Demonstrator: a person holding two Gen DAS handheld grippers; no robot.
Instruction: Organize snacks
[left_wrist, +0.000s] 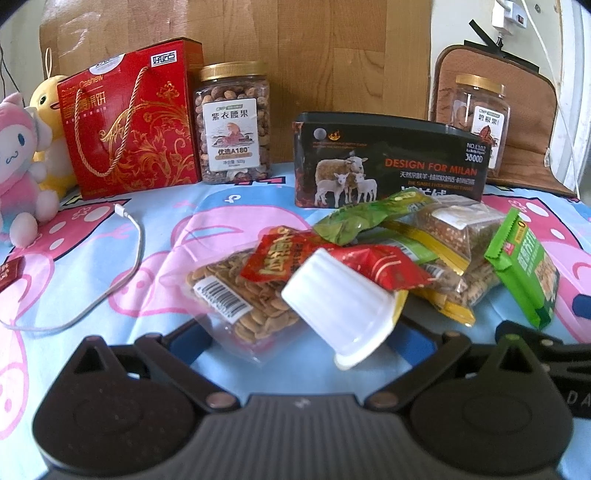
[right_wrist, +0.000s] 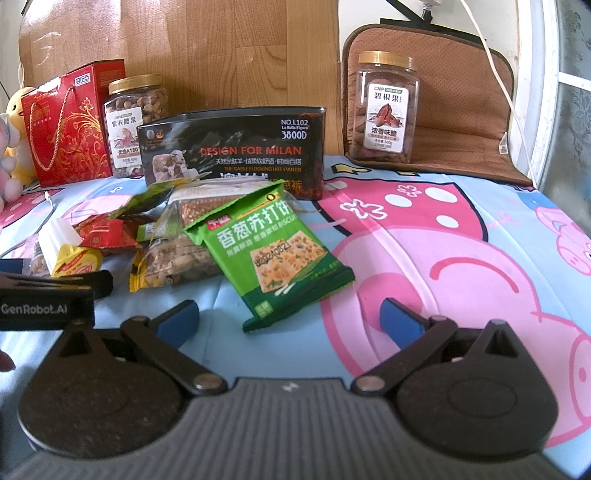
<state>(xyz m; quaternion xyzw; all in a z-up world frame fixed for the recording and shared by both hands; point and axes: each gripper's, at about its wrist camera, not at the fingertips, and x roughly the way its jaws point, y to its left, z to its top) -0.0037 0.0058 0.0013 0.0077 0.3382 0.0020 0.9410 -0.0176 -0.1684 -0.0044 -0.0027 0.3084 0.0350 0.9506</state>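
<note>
On the far left a red gift box (left_wrist: 133, 122) and a jar of cashews (left_wrist: 234, 122) stand upright against the wooden board, well apart from the loose snacks. The pile lies in the middle of the cartoon-print sheet (right_wrist: 443, 229), just in front of the black tin (left_wrist: 388, 162), whose top looks open: a clear bag of seeds (left_wrist: 236, 295), a red packet (left_wrist: 332, 266) lying over it, a white jelly cup (left_wrist: 343, 306) tipped on its side, then green and yellow packets and a clear bag of grain bars (left_wrist: 458, 229). The left tool (left_wrist: 295, 332) is spread wide, its blue pads low on either side of the jelly cup and seed bag, pinching nothing. Further right, the green biscuit packet (right_wrist: 273, 251) lies flat at the edge of the pile, its near end between the fingers of the right tool (right_wrist: 291, 314), which is also spread and empty. Beyond, a second jar (right_wrist: 386, 107) stands alone against a brown cushion (right_wrist: 461, 110). This looks like the approach before a first pick. The tin seems the likely home, though that is a guess. Next, the right tool needs to slide forward and close across the packet's width; the left must settle on the cup, which may roll.
</note>
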